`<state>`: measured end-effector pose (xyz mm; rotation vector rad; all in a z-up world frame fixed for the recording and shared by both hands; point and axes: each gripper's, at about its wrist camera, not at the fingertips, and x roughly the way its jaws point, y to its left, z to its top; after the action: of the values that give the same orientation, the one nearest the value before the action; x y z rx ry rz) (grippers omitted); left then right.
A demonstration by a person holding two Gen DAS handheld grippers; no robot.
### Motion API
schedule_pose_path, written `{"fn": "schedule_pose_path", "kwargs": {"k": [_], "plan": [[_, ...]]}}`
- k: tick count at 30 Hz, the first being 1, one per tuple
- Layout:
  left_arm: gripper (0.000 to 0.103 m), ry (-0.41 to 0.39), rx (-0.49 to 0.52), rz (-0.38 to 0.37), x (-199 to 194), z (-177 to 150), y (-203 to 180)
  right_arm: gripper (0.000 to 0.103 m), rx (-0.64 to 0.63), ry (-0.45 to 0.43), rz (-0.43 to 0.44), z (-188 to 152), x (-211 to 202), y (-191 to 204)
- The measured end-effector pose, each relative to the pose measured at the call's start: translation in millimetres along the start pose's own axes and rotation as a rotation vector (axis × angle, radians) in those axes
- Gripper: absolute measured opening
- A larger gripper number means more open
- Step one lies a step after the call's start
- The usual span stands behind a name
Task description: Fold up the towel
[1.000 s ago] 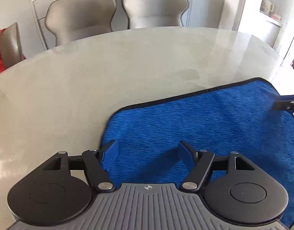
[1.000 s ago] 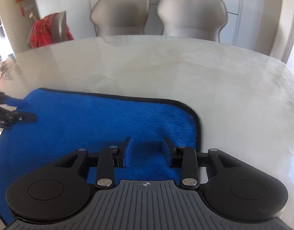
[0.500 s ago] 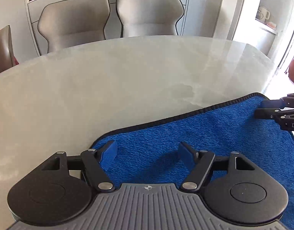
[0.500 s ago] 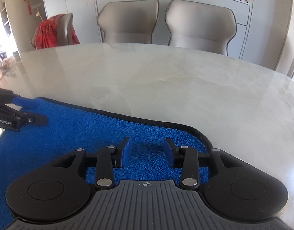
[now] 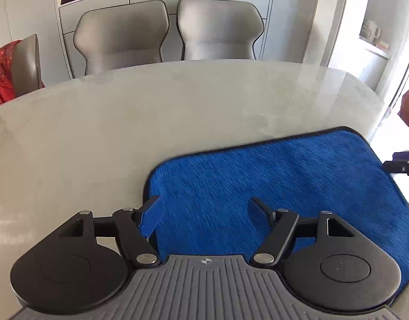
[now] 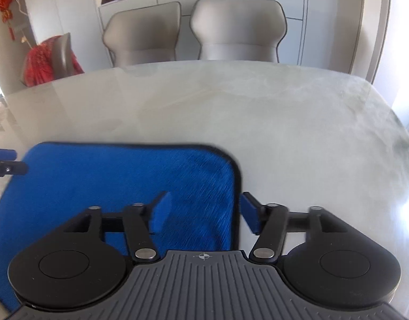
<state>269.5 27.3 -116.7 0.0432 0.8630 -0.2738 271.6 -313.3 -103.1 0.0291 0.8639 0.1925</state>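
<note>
Pale marble table (image 5: 124, 138), landmark. Blue towel (image 5: 271, 186) lies flat on table's near side. Left gripper (image 5: 204, 213) above towel's left corner, jaws spread, empty. Right gripper (image 6: 204, 210) over right corner, jaws opening, gripping nothing.

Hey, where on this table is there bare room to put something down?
The pale marble table is bare from the blue towel's black-trimmed far edge back to the two grey chairs, and to the towel's right side in the right wrist view. It is crowded only near the front, where the left gripper and right gripper hover over the towel.
</note>
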Motion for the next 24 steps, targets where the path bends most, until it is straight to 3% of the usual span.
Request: {"fn": "schedule_pose_path", "kwargs": {"k": [3,9,15,24], "plan": [[0.074,0.013,-0.003,-0.029,-23,-26,-14,0.081,0.038,0.031,0.033,-24,-24,11],[0.075,0.066,-0.047,-0.068,-47,-70,-35,0.082,0.032,0.077,0.081,-60,-63,40],[0.075,0.103,-0.046,-0.079,-49,-86,-45,0.082,0.027,0.071,0.147,-72,-68,61],[0.075,0.145,-0.042,-0.012,-57,-103,-33,0.083,0.002,0.15,0.064,-87,-59,55]]}}
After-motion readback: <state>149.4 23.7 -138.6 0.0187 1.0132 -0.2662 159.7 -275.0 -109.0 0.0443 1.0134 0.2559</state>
